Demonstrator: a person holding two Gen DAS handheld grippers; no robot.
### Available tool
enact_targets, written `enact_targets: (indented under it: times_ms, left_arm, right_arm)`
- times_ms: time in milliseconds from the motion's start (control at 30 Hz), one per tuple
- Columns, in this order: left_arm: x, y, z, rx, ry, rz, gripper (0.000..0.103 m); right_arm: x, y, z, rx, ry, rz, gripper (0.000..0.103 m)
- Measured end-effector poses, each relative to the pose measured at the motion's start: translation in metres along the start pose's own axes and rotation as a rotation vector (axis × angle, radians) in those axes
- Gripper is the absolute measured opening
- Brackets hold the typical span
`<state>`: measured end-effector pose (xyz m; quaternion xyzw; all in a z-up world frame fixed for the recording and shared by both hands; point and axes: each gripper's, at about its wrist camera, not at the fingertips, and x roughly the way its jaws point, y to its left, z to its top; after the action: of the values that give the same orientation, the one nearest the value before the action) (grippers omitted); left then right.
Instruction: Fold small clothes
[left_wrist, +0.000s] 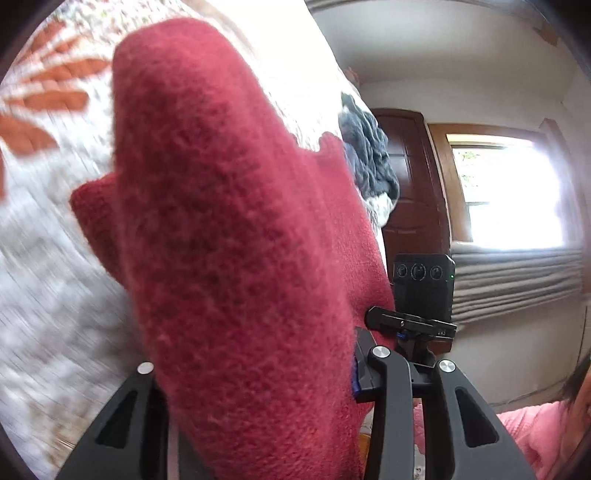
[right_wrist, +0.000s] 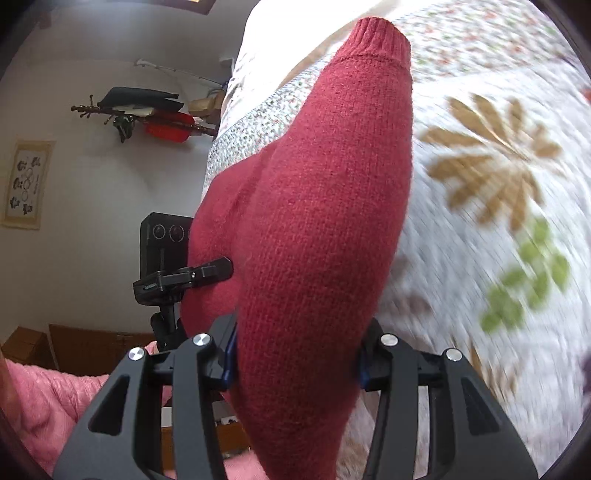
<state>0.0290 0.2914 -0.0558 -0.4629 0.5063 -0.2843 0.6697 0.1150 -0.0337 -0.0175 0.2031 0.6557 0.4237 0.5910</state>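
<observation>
While both black two-finger tools are being held up over the bed, the right gripper (right_wrist: 295, 363) is clenching a fold of the dark red knitted woollen garment (right_wrist: 314, 206) between its blue-edged pads, and the left gripper (left_wrist: 255, 373) is pinching another part of the same knit, its jaws mostly buried in cloth. Hanging from these two grips, the garment is drooping away from each camera toward the white bedspread printed with orange, tan and green leaves (right_wrist: 480, 192), its ribbed cuff (right_wrist: 380, 38) pointing farthest out. Lifting it clear is probably meant to shake it flat before laying it down. Farther off, a crumpled dark blue-grey cloth (left_wrist: 369, 155) is lying on the bedspread.
</observation>
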Motion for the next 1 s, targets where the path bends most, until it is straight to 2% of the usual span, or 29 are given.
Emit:
enact_targets:
  times_ms: [133, 300, 367, 467, 500, 567, 767, 833, 900, 933, 1000]
  left_arm:
    - [0.034, 0.000, -0.028, -0.016, 0.031, 0.028, 0.040]
    - [0.066, 0.028, -0.055, -0.048, 0.063, 0.108, 0.041]
    - [0.070, 0.044, -0.057, -0.041, 0.055, 0.128, 0.043]
    - [0.074, 0.046, -0.057, -0.046, 0.040, 0.126, 0.048]
    - [0.074, 0.042, -0.057, -0.026, 0.035, 0.149, 0.050]
    - [0.075, 0.033, -0.058, -0.009, 0.024, 0.186, 0.056]
    - [0.042, 0.015, -0.101, 0.095, -0.073, 0.299, 0.064]
    - [0.035, 0.006, -0.120, 0.126, -0.100, 0.330, 0.066]
    - [0.023, 0.001, -0.138, 0.162, -0.136, 0.364, 0.069]
    - [0.020, -0.004, -0.149, 0.177, -0.139, 0.395, 0.069]
    - [0.004, -0.006, -0.161, 0.186, -0.150, 0.431, 0.069]
  right_arm:
    - [-0.004, -0.020, -0.023, 0.027, 0.013, -0.021, 0.045]
    - [0.020, -0.061, -0.053, 0.058, 0.048, -0.065, 0.047]
    - [0.026, -0.072, -0.061, 0.052, 0.029, -0.081, 0.050]
    - [0.023, -0.078, -0.068, 0.084, -0.013, -0.043, 0.057]
    - [0.020, -0.076, -0.072, 0.074, -0.030, -0.052, 0.064]
    - [0.017, -0.074, -0.083, 0.070, -0.036, -0.058, 0.070]
    - [0.007, -0.082, -0.138, 0.053, -0.066, -0.026, 0.070]
    - [0.006, -0.082, -0.155, 0.035, -0.061, -0.028, 0.064]
    - [0.008, -0.081, -0.171, 0.017, -0.053, -0.046, 0.045]
    - [0.008, -0.080, -0.176, 0.017, -0.061, -0.057, 0.041]
    - [0.002, -0.082, -0.186, 0.060, -0.101, -0.015, 0.025]
